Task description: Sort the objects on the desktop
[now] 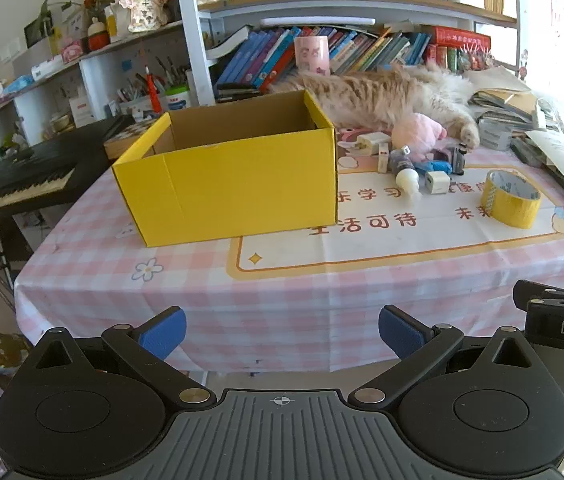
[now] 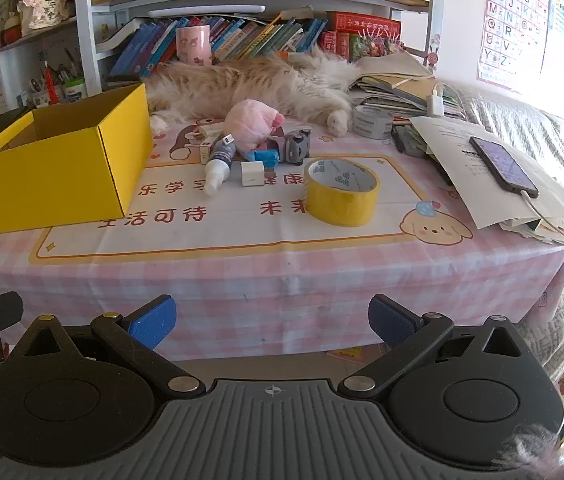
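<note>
An open yellow box (image 1: 226, 184) (image 2: 62, 164) stands on the left of the pink checked table. To its right lies a cluster: a pink plush toy (image 2: 252, 124) (image 1: 418, 130), a white-capped bottle (image 2: 218, 166) (image 1: 404, 170), a white charger cube (image 2: 252, 173) (image 1: 437, 182), a blue item (image 2: 264, 157) and a grey toy (image 2: 297, 146). A yellow tape roll (image 2: 342, 192) (image 1: 510, 198) sits nearer the front. My left gripper (image 1: 282, 334) and right gripper (image 2: 272, 324) are both open and empty, held before the table's front edge.
A fluffy cat (image 2: 250, 84) (image 1: 382, 94) lies behind the cluster. A phone (image 2: 504, 166) rests on papers at the right, beside a grey tape roll (image 2: 372, 120). Bookshelves stand behind; a keyboard (image 1: 22, 184) is left of the table.
</note>
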Demonstrator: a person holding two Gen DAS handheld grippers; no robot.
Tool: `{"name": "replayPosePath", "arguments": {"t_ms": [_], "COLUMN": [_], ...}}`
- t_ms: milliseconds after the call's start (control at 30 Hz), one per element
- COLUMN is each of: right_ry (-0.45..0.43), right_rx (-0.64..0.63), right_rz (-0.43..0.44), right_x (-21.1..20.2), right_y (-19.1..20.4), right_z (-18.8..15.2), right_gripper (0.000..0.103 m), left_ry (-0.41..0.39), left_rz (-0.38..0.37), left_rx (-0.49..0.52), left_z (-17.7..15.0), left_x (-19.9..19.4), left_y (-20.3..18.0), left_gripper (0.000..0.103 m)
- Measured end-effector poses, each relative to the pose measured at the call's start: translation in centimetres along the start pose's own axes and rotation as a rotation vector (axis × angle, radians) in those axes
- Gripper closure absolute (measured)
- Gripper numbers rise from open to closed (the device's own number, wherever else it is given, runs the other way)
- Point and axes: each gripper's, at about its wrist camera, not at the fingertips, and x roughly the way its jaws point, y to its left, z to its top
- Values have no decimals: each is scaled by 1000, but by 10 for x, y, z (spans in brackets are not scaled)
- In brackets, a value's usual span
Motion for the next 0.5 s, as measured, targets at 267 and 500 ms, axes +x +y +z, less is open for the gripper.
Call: {"name": "replayPosePath", "arguments": {"t_ms": [267, 500], "right_ry": [2, 8], "right_rx": [-1, -1], "right_rz": [-3, -5], "right_x": [1, 3], "right_y": [1, 4], "right_z": [-1, 0], "right_gripper": [0, 0], "left_ry": [7, 8], "left_rz": [-2, -1], "left_rx": [-3, -2], "left_z": [0, -1], "left_x": [3, 3], "left_y": [3, 4], "left_gripper": [0, 0]}}
